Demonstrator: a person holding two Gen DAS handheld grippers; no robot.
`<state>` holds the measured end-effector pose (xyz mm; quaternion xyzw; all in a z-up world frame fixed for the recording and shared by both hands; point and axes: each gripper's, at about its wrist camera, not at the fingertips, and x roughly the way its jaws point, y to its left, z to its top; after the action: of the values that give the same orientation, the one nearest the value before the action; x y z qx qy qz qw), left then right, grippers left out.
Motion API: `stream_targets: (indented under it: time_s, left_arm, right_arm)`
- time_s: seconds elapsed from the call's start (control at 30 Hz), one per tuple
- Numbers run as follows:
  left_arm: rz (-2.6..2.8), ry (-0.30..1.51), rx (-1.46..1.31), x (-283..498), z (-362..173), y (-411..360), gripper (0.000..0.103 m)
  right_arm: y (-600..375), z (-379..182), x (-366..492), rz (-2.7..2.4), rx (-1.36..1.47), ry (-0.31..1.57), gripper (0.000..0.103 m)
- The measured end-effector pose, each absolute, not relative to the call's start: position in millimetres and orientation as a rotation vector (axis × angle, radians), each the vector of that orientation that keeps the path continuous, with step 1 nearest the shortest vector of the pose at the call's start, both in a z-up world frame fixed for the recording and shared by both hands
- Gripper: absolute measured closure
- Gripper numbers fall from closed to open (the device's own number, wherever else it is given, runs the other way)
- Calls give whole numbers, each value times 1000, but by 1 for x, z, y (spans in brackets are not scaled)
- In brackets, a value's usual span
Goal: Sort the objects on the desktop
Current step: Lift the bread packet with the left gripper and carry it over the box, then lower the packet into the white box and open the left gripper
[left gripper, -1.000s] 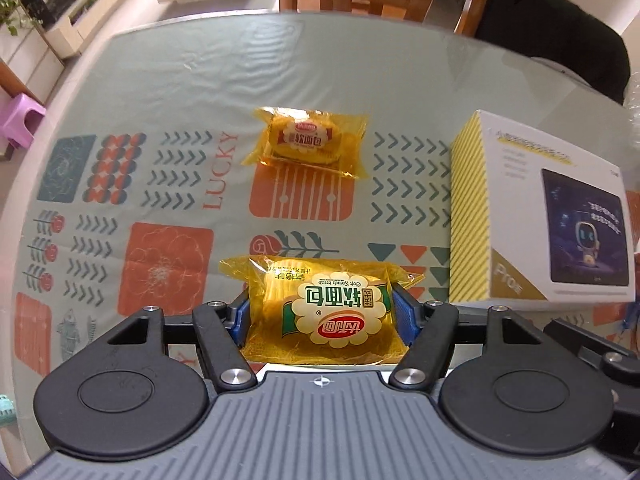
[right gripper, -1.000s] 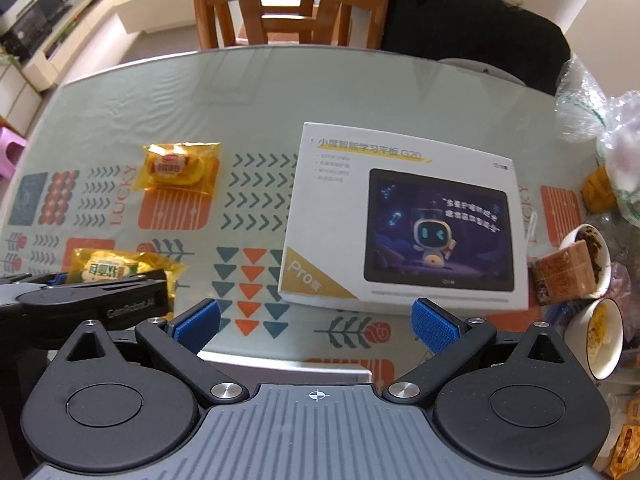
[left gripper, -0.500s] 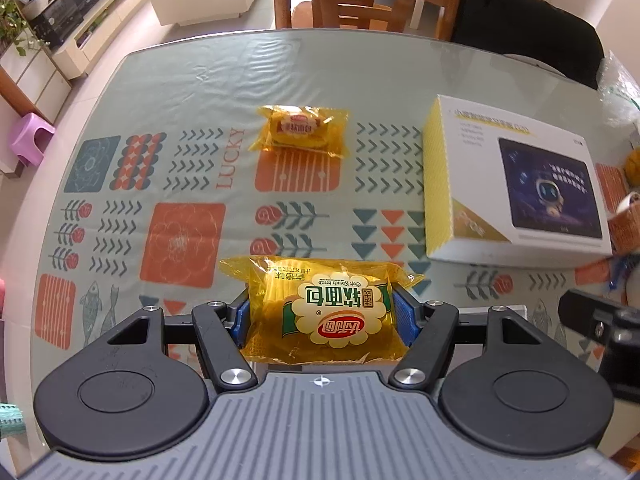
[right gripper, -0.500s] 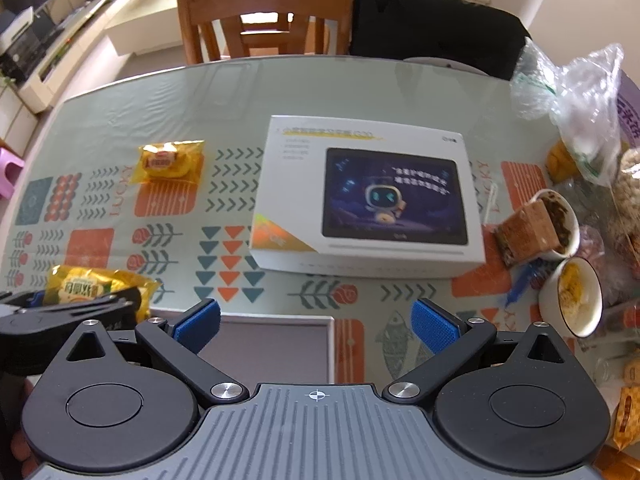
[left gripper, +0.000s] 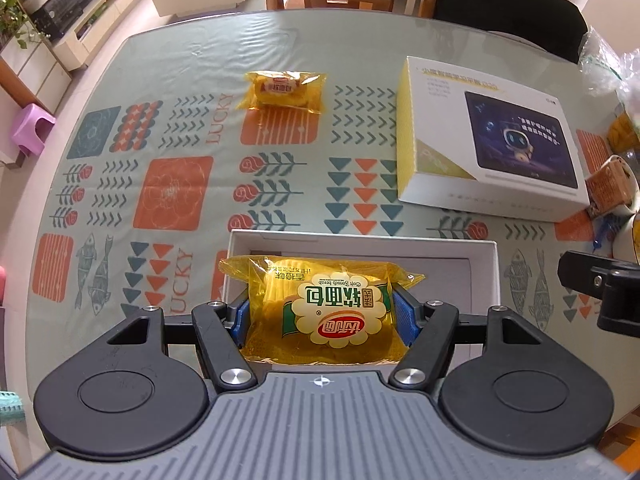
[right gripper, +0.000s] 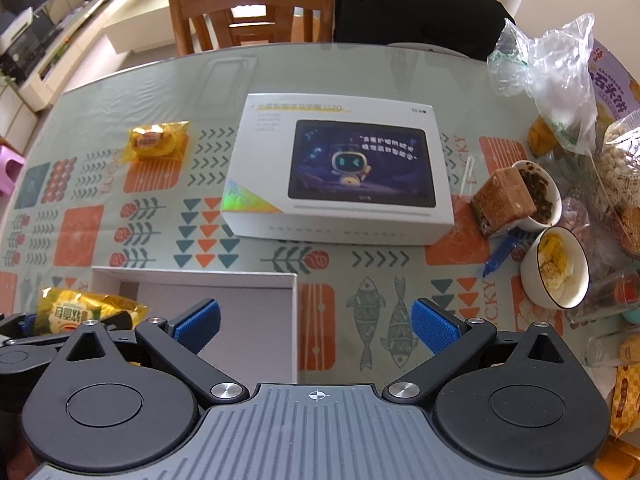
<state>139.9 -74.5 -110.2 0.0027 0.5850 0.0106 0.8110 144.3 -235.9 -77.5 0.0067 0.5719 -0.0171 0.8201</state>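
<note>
My left gripper (left gripper: 322, 314) is shut on a yellow packet of soft bread (left gripper: 320, 312), its blue pads pressed to both sides. It hangs above the near part of an open white box tray (left gripper: 360, 240) on the patterned table. The same packet (right gripper: 84, 310) and tray (right gripper: 192, 278) show at the lower left of the right wrist view. A second yellow bread packet (left gripper: 282, 90) lies farther back on the table (right gripper: 158, 142). My right gripper (right gripper: 316, 326) stands open with nothing between its fingers, over the tray's right edge.
A white tablet box (left gripper: 486, 136) (right gripper: 340, 168) lies beyond the tray. Bowls (right gripper: 554, 274), a brown carton (right gripper: 502, 200), plastic bags (right gripper: 552, 80) and snack packets crowd the right side. Wooden chair (right gripper: 248, 8) and a black chair stand behind the table.
Both grippers have drawn back toward the near edge of the table and risen slightly. The white tray has come into view under the held packet. The left grip is unchanged.
</note>
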Motion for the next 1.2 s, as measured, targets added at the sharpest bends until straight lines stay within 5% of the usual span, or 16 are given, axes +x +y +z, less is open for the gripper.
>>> stream_targets:
  time_s: [0.43, 1.2]
  left_arm:
    - [41, 1250, 26, 120, -116, -93, 20]
    - [74, 1452, -7, 102, -223, -57, 19]
  right_arm:
    - [-253, -85, 124, -36, 15, 1239, 1]
    - [-230, -108, 114, -30, -80, 1307, 1]
